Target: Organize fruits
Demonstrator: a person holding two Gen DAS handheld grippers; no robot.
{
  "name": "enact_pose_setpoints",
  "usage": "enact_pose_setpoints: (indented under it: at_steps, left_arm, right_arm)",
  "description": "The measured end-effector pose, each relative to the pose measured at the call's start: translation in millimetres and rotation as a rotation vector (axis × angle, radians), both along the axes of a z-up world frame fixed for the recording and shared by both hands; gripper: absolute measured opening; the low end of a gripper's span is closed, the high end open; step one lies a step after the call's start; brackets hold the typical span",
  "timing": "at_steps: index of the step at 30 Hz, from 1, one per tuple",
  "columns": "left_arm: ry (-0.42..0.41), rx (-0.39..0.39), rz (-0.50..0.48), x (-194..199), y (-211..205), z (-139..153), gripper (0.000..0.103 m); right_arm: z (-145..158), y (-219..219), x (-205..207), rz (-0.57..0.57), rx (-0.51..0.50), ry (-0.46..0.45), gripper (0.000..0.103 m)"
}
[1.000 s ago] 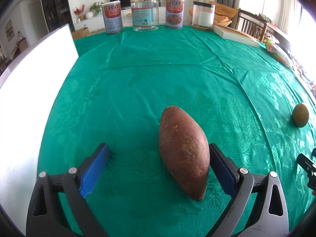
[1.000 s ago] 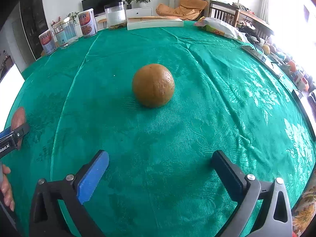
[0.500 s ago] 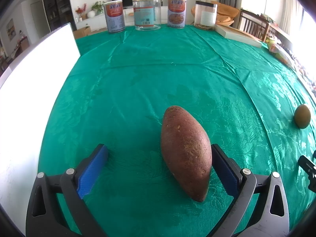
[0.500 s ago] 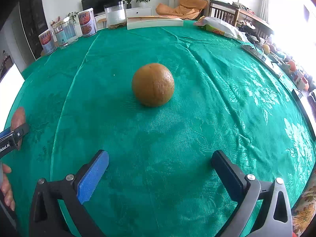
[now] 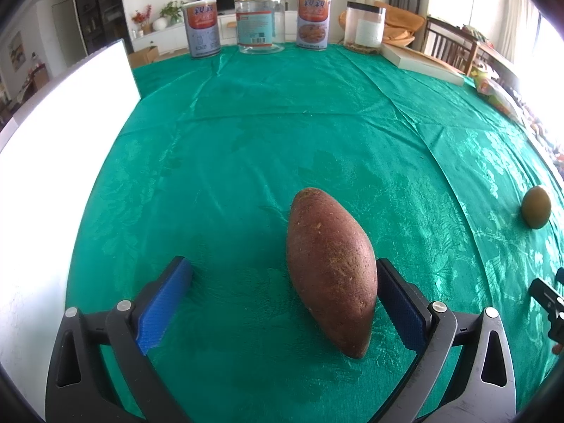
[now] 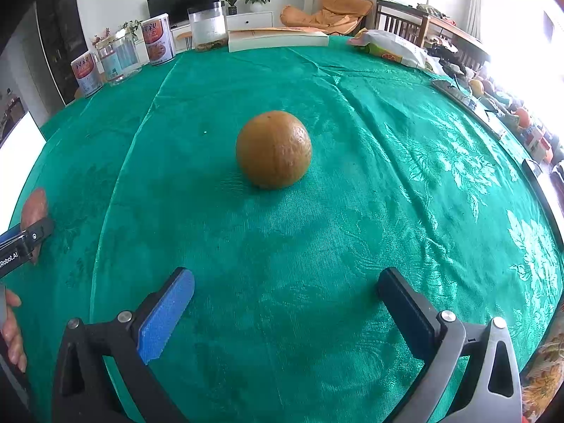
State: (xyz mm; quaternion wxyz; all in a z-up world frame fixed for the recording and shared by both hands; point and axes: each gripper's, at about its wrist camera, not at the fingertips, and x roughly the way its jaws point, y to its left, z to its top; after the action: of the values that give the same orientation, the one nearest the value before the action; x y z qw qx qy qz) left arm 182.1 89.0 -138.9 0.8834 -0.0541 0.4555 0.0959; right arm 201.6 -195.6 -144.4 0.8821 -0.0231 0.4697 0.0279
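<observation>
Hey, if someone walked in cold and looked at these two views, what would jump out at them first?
Probably the big reddish sweet potato lying on the green tablecloth, sitting inside the open left claw close against its right-hand finger. Next, the round orange fruit alone mid-table, well ahead of the open right claw. A row of tins and jars lines the far edge.

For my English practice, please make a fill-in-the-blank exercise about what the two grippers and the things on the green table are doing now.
1. The sweet potato lies between the open fingers of the ____ gripper.
2. The orange lies on the cloth ahead of the right gripper, whose fingers are ____.
3. The tablecloth is ____ in colour.

Missing words: left; open; green
</observation>
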Motion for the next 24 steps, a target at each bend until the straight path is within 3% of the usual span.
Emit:
enact_pose_setpoints:
  at_steps: [2,6,10,13,15,18,19,20,21,23,24]
  left_arm:
    - [0.041,-0.023,-0.042,-6,4,3,0.101]
    - [0.025,-0.176,-0.047,-32,21,12,0.1]
    - [0.034,-0.136,-0.085,-27,8,21,0.1]
    - [0.052,-0.082,-0.088,-8,-8,22,0.1]
    - [0.102,-0.059,-0.067,6,-12,15,0.099]
    - [0.12,-0.088,-0.037,13,-7,9,0.098]
    - [0.115,-0.08,-0.035,13,-7,10,0.092]
    - [0.112,-0.058,-0.034,13,-7,11,0.078]
    - [0.111,-0.036,-0.04,14,-8,12,0.072]
    - [0.114,-0.034,-0.062,16,-10,15,0.047]
    - [0.118,-0.038,-0.069,18,-11,16,0.044]
  right_arm:
    - [0,-2,-1,0.0,0.004,-0.001,0.103]
    - [5,-10,-4,-0.006,0.072,-0.022,0.103]
    - [17,-30,-10,-0.046,0.227,-0.077,0.103]
    - [24,-51,-4,-0.062,0.361,-0.056,0.103]
    - [31,-57,13,-0.052,0.36,-0.005,0.102]
    - [47,-48,41,0.03,0.283,0.054,0.101]
    - [51,-41,50,0.061,0.256,0.067,0.101]
    - [54,-32,59,0.092,0.227,0.078,0.101]
    - [56,-23,69,0.121,0.199,0.092,0.1]
    - [54,-7,85,0.157,0.134,0.114,0.093]
    - [50,0,93,0.165,0.103,0.129,0.091]
